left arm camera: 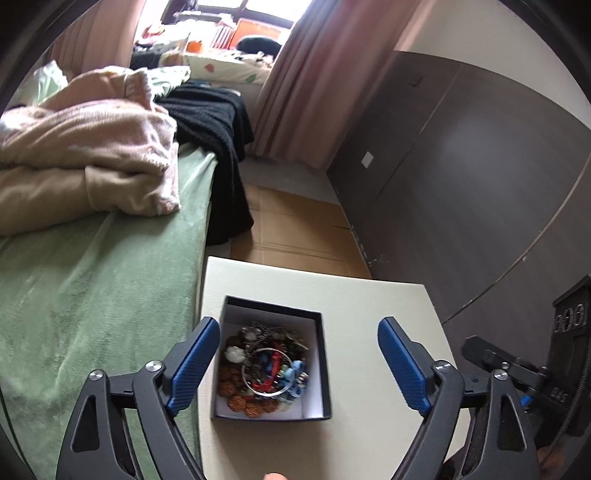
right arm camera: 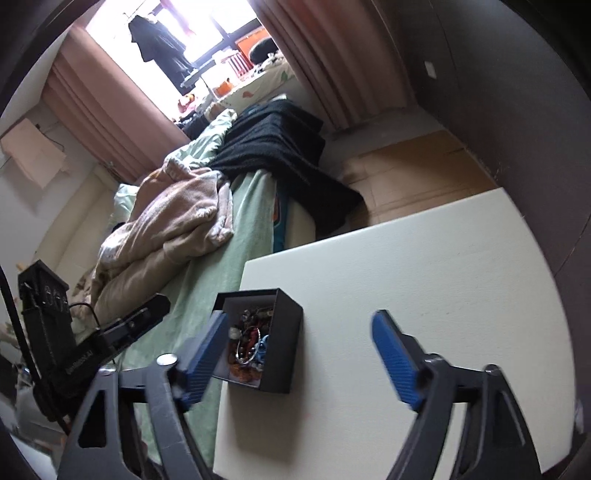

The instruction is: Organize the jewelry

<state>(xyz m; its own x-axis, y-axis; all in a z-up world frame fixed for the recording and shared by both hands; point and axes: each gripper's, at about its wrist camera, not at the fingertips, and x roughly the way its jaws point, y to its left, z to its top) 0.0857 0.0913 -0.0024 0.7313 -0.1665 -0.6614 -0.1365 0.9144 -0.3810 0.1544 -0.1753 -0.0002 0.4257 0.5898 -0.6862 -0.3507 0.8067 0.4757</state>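
Pink blanket [left arm camera: 85, 155] on green bed [left arm camera: 92, 280]

The black box [left arm camera: 272, 415] with its white lining is showing a jumble of jewelry [left arm camera: 264, 369] in orange-brown, red, blue and silver. The counter [left arm camera: 369, 369] is looking cream. On the left, the bed [left arm camera: 92, 295] is wearing a green cover, a pinkish-beige blanket [left arm camera: 92, 155] and a black throw [left arm camera: 218, 122], possibly knitted.

Green-covered bed [left arm camera: 92, 266], pink curtains [left arm camera: 295, 74] — bright window [right arm camera: 207, 26].
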